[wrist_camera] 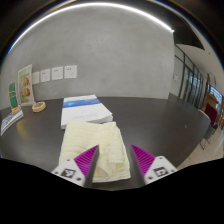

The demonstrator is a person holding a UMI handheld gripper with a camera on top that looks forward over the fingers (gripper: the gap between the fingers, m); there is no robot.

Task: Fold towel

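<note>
A cream towel [93,143] lies folded on the dark table [160,120], its near end reaching between my fingers. My gripper [116,160] is open. The left magenta pad [88,157] sits over the towel's left part. The right pad [145,157] stands apart from the towel's right edge, with bare table showing in the gap. A fold ridge runs along the towel from far to near.
A stack of white and blue folded cloths [82,108] lies just beyond the towel. A green card [24,88] and a small wooden object [39,105] stand at the table's far left. Sheets [56,73] hang on the grey wall. Windows and a chair [206,122] are to the right.
</note>
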